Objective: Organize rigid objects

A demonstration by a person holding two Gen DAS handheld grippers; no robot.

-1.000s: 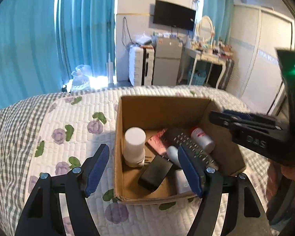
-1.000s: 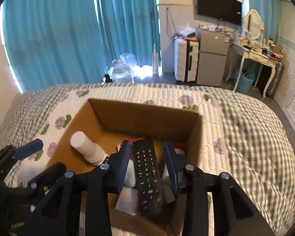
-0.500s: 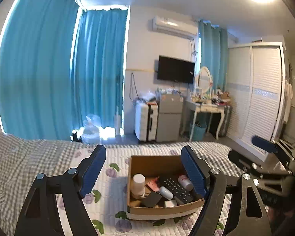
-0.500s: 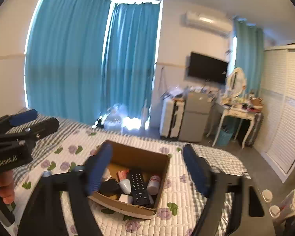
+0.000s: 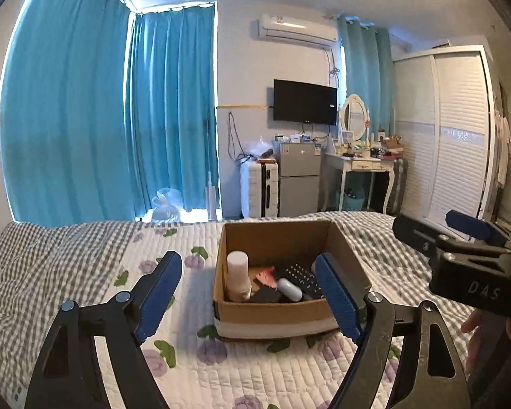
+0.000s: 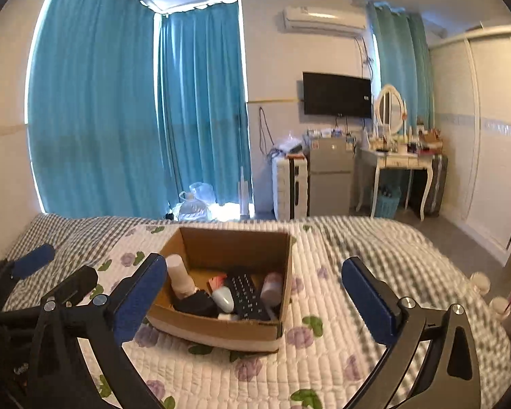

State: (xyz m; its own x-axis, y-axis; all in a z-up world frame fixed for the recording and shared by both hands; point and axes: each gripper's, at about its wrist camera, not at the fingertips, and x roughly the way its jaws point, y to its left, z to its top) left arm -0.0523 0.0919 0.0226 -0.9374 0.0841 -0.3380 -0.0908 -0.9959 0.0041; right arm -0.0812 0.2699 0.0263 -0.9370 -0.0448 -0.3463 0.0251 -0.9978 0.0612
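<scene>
A brown cardboard box [image 5: 276,313] [image 6: 221,332] sits on the quilted bed. It holds a white cylinder bottle [image 5: 237,274] [image 6: 179,277], a black remote [image 6: 247,294] [image 5: 298,274], a small white oval item [image 6: 223,298], a red-capped bottle [image 6: 272,288], a pink packet [image 5: 265,276] and a black block [image 6: 196,303]. My left gripper [image 5: 248,301] is open and empty, held back from the box. My right gripper [image 6: 253,303] is open and empty, also back from the box. Each gripper shows at the edge of the other's view.
The bed has a floral quilt [image 6: 323,358] and grey check cover [image 5: 34,262]. Beyond it stand blue curtains [image 6: 119,119], a white suitcase [image 5: 259,184], a small fridge [image 5: 298,177], a dressing table [image 6: 402,163] and a white wardrobe [image 5: 453,136].
Both grippers have pulled up and back from the box. The right gripper let go of the black remote, which now lies in the box, and opened wide.
</scene>
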